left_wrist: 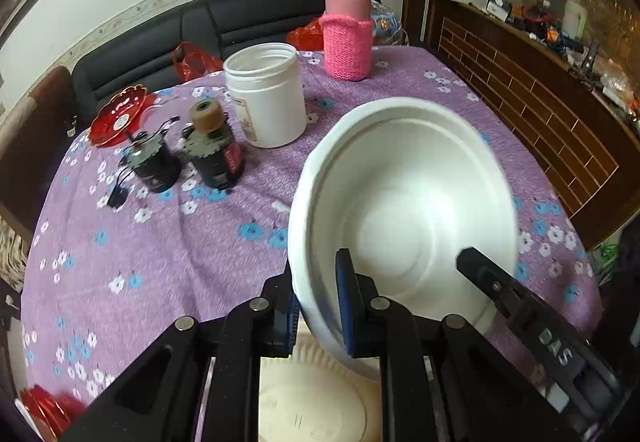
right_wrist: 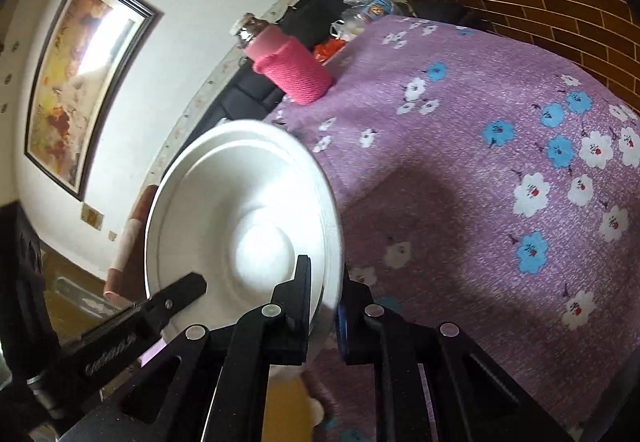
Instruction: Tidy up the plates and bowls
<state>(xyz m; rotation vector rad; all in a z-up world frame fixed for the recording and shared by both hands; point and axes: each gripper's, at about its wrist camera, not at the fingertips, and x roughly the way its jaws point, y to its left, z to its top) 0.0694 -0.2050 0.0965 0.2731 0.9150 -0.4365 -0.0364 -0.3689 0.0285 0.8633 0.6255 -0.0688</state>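
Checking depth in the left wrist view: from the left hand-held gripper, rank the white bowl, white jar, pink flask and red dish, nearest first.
1. White bowl, clamped at its rim in the left hand-held gripper.
2. White jar, centre of the table.
3. Red dish at the far left edge and pink flask at the far edge: too close to call.

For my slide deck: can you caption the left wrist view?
Both grippers, left gripper and right gripper, clamp the rim of a white bowl above a floral tablecloth.
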